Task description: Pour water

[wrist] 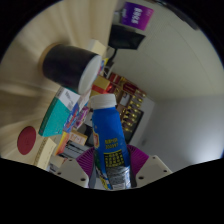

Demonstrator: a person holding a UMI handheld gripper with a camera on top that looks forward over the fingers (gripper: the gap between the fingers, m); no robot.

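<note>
A blue plastic bottle (108, 138) with a yellow label and a white cap (103, 100) stands between the fingers of my gripper (110, 165). Both purple pads (137, 158) press against its sides, so the gripper is shut on it. The bottle is tilted, its cap pointing towards a black cup (73, 65) with a white inside that lies beyond and a little to the left of the cap. The cup rests on a light wooden table (40, 60). No water is visible leaving the bottle.
A teal and white box (62, 110) and a red round object (26, 139) sit left of the bottle. Colourful packets (128, 98) lie just beyond it on the right. A dark box with a purple label (133, 20) stands farther off.
</note>
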